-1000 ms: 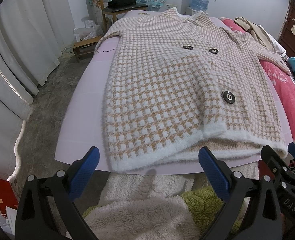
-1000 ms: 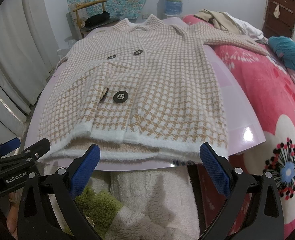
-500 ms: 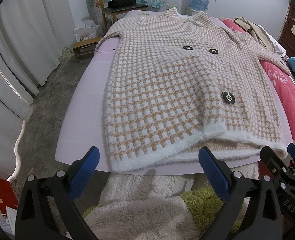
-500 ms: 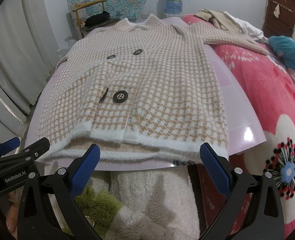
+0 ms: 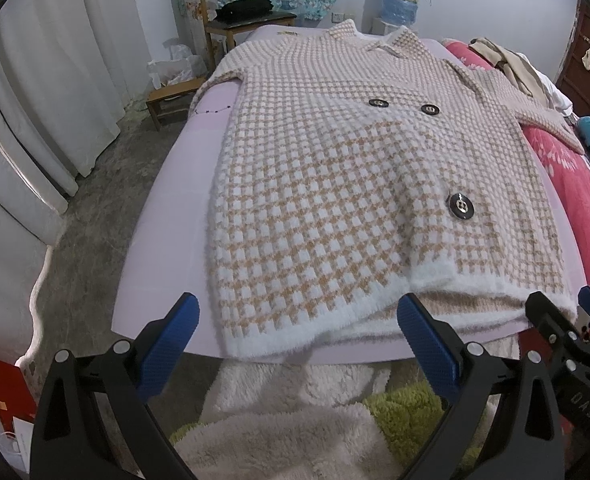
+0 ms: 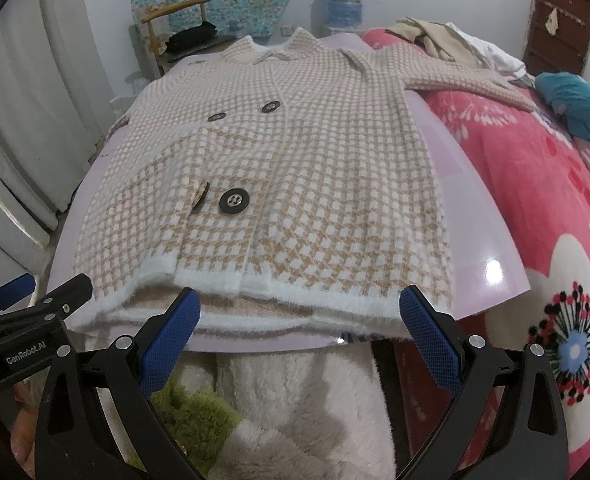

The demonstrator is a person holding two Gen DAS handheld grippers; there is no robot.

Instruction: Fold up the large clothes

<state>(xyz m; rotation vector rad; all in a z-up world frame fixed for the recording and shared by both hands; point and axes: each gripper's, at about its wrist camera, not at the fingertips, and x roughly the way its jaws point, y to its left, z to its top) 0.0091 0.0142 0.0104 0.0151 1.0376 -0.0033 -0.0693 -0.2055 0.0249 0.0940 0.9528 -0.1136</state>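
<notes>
A tan-and-white checked knit coat (image 5: 355, 184) (image 6: 295, 168) with dark buttons lies spread front-up on a lilac board (image 5: 167, 216) (image 6: 479, 240), its collar far from me and its white hem at the near edge. One sleeve (image 6: 467, 80) stretches right onto the red blanket. My left gripper (image 5: 297, 334) hangs open just short of the hem's left part, holding nothing. My right gripper (image 6: 299, 326) is open too, level with the hem's right half. Each gripper shows at the edge of the other's view.
A red flowered blanket (image 6: 555, 208) covers the bed to the right, with a teal cloth (image 6: 579, 112) and beige clothes (image 5: 507, 60) on it. A fluffy white-and-green fabric (image 5: 295, 412) lies below the board. A wooden chair (image 5: 235, 12), a stool and curtains stand left.
</notes>
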